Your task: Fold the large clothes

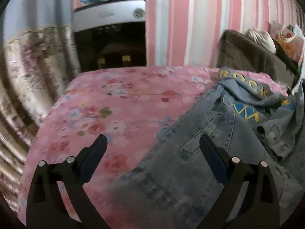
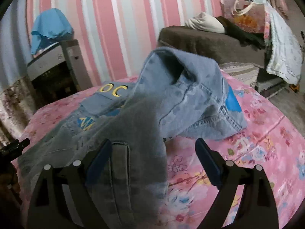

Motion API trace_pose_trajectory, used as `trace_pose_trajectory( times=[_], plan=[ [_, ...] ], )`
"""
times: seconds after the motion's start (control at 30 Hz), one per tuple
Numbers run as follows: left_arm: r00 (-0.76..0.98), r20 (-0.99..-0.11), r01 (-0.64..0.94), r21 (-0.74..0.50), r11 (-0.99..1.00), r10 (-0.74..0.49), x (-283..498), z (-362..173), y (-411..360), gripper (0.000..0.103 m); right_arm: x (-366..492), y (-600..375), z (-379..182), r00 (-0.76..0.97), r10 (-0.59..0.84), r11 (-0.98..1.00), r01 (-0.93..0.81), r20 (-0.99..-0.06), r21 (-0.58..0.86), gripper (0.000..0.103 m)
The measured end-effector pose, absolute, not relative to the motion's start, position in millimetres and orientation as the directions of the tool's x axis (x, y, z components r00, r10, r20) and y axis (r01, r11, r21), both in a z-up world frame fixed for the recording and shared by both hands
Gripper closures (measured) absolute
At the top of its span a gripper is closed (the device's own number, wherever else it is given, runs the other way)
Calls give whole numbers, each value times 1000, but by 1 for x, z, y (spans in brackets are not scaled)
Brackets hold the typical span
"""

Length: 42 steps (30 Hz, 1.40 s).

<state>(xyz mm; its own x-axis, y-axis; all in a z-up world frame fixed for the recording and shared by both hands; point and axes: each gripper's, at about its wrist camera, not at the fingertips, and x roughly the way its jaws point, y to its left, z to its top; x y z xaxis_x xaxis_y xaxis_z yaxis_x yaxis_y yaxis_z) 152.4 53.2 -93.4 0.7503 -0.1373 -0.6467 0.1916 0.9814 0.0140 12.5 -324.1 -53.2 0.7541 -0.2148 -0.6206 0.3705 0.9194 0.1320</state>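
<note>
The left claw [image 1: 152,148] stands wide apart and holds nothing. Its left finger hangs over the pink floral bedspread [image 1: 106,103], its right finger over the denim jacket [image 1: 200,164], so the jacket's edge runs between the two from about 7 o'clock up to 1 o'clock. Just beyond the right finger lies a slanted welt pocket, and further toward 2 o'clock the cloth bunches up, showing yellow letters, a blue and yellow patch and a buttoned cuff. Out past the bed at 12 o'clock stands a grey and black appliance [image 1: 109,28] against the pink striped wall [image 1: 183,22], with a patterned curtain [image 1: 36,61] at 9 o'clock and a brown couch [image 1: 246,55] at 2 o'clock.

The right claw [image 2: 153,148] is also spread wide, with nothing pinched. A shaded strip of the denim jacket [image 2: 179,95] lies between the fingers, close against the left one, while the right finger sits over bare bedspread [image 2: 257,133]. From there the jacket rises toward 12 o'clock into a raised hump, its hem dropping to the bed at 2 o'clock, and its lettered part spreads flat toward 10 o'clock. The other claw's tip [image 2: 15,146] shows at 9 o'clock. Beyond, the couch [image 2: 205,43] carries a white pillow [image 2: 205,23] and a bag [image 2: 246,17]
</note>
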Motion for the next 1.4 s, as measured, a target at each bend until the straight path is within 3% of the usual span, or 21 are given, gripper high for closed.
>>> trace_pose_trajectory(
  times=[0.13, 0.17, 0.2, 0.23, 0.3, 0.37, 0.4, 0.47, 0.67, 0.93, 1.07, 1.13, 1.17, 1.2, 1.27, 1.4],
  plan=[
    [686, -696, 256, -42, 966, -212, 172, -109, 44, 6, 25, -314, -64, 731, -193, 928, 353, -654, 120, 13],
    [656, -717, 277, -60, 959, -235, 176, -114, 40, 8, 28, -311, -67, 729, -171, 935, 332, -663, 123, 20],
    [630, -734, 296, -76, 952, -254, 178, -117, 36, 14, 30, -309, -69, 731, -148, 943, 307, -666, 128, 41],
    [611, -743, 315, -88, 945, -273, 179, -120, 32, 21, 33, -305, -72, 730, -113, 953, 272, -674, 135, 53],
    [572, -766, 358, -90, 929, -294, 180, -125, 23, 77, 36, -298, -74, 723, -107, 960, 254, -682, 119, 94],
    [592, -760, 355, -53, 933, -268, 177, -124, 18, 93, 35, -299, -72, 731, -112, 961, 252, -673, 114, 95],
    [596, -753, 346, -75, 935, -281, 177, -122, 21, 95, 33, -302, -69, 741, -107, 962, 246, -663, 121, 96],
    [615, -735, 319, -99, 943, -285, 171, -114, 28, 97, 28, -305, -57, 768, -127, 966, 238, -628, 96, 101],
    [698, -650, 336, -73, 939, -300, 134, -59, 15, 98, 15, -329, 6, 860, -154, 980, 196, -486, 37, 101],
    [768, -432, 435, -190, 880, -473, 24, 47, -20, 98, -8, -396, 94, 938, -214, 973, 228, -272, 21, 101],
    [807, -361, 426, -191, 884, -467, -16, 75, -40, 95, -29, -447, 118, 931, -235, 958, 270, -279, 94, 94],
    [844, -349, 367, -175, 914, -406, -23, 87, -40, 73, -49, -467, 116, 924, -269, 943, 310, -272, 121, 56],
    [853, -358, 345, -160, 925, -380, -22, 90, -41, 56, -61, -471, 117, 923, -302, 935, 336, -237, 116, 15],
    [864, -361, 321, -142, 936, -351, -20, 92, -43, 52, -71, -475, 118, 922, -327, 930, 353, -209, 104, 8],
    [864, -395, 304, -85, 949, -312, -9, 91, -57, 52, -89, -486, 120, 923, -338, 928, 360, -186, 97, 8],
    [823, -477, 350, -2, 937, -308, 25, 66, -99, 46, -67, -493, 105, 923, -234, 963, 264, -305, 58, 8]
  ],
)
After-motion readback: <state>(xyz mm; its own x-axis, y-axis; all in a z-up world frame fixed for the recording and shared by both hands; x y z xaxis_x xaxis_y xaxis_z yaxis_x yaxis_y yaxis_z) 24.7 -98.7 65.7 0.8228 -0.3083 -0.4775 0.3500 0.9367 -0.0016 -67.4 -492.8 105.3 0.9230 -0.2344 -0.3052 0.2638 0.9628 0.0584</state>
